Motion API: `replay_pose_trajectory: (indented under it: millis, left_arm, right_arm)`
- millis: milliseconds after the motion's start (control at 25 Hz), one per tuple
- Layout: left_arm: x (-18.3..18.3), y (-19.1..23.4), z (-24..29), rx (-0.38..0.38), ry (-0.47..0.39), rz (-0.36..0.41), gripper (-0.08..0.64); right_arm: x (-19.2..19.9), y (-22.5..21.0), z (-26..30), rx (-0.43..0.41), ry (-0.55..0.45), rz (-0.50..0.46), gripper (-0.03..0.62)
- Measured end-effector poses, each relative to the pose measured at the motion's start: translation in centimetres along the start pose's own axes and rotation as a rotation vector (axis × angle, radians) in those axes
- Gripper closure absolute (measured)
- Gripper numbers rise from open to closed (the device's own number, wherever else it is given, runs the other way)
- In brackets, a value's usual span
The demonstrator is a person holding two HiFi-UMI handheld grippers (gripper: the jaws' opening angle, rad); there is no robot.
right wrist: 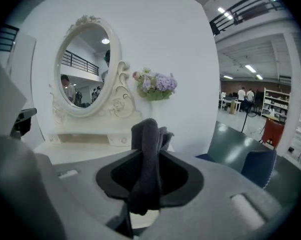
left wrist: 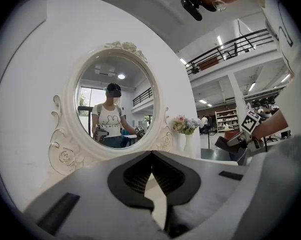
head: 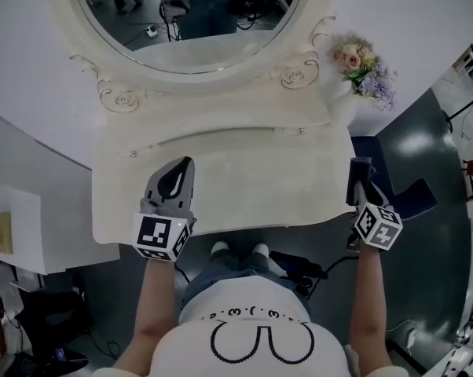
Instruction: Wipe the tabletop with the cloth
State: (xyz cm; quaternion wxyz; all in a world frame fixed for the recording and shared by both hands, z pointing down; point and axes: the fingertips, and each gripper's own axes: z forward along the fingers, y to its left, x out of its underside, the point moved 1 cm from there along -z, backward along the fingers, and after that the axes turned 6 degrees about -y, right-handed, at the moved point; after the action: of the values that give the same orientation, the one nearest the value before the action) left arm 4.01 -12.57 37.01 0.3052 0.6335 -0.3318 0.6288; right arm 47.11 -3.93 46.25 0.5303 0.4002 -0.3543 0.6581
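The cream dressing table (head: pixel 252 187) stands in front of me under an oval mirror (head: pixel 189 22). My left gripper (head: pixel 181 170) hovers over the tabletop's front left part, its jaws together with nothing between them; in the left gripper view this gripper (left wrist: pixel 151 155) points level at the mirror (left wrist: pixel 115 109). My right gripper (head: pixel 362 181) is just off the table's right edge and grips a dark grey cloth (head: pixel 359 168). In the right gripper view the cloth (right wrist: pixel 149 134) stands up folded between the jaws of the right gripper (right wrist: pixel 146 176), above the tabletop (right wrist: pixel 80 146).
A white vase of pink and purple flowers (head: pixel 364 69) stands on the table's back right corner. A dark blue chair (head: pixel 405 196) sits right of the table, below my right gripper. Cables (head: pixel 299 269) lie on the floor by my feet. A white stand (head: pixel 16 226) is at the left.
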Motion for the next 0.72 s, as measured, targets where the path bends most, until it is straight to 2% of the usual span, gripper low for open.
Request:
replay_pose_trajectory:
  millis: [200,440,720]
  left_arm:
    - [-0.1,2.0,-1.6,-0.049,0.002,0.003,0.558]
    - [0.2,3.4,-2.7,-0.087,0.007,0.003,0.558]
    - [-0.1,4.2,-2.8,-0.118,0.007,0.012,0.558]
  right_arm:
    - [-0.2,4.3,1.7,-0.087,-0.002,0.025,0.488]
    - [2.4,9.1,6.2,-0.212,0.099,0.076,0.486]
    - [6.3,12.1,11.4,-0.238,0.234,0.049,0.486]
